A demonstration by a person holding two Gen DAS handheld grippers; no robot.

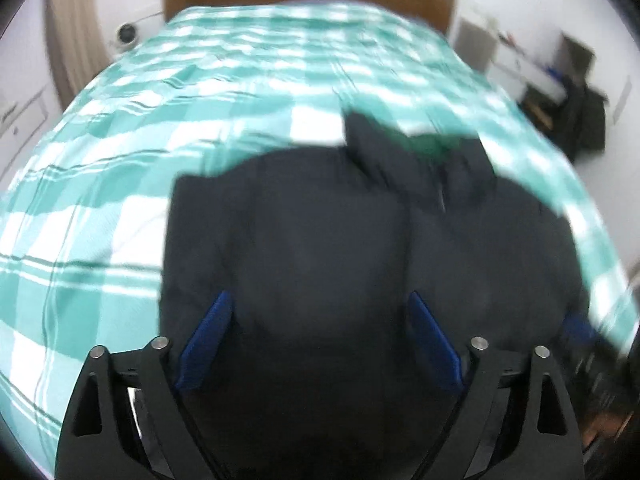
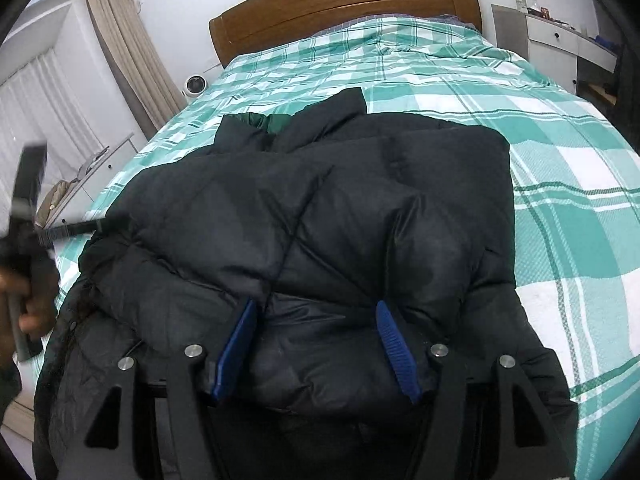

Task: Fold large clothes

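Bed with green-and-white checked cover (image 2: 540, 208) carries the black quilted puffer jacket (image 2: 320, 220), centre, collar at 12 o'clock by the brown wooden headboard (image 2: 344, 4). Sides look folded in; a lengthwise fold probably remains. Beige curtain (image 2: 132, 56) at 10 o'clock. Right gripper (image 2: 318, 344) spread wide, pads pressing into jacket, nothing pinched. Left gripper (image 1: 320, 340) also spread, over the jacket, view blurred.

Black angular hand-held gripper (image 2: 316, 316) frames, ribbed blue finger pads (image 2: 394, 344), silver round pins.
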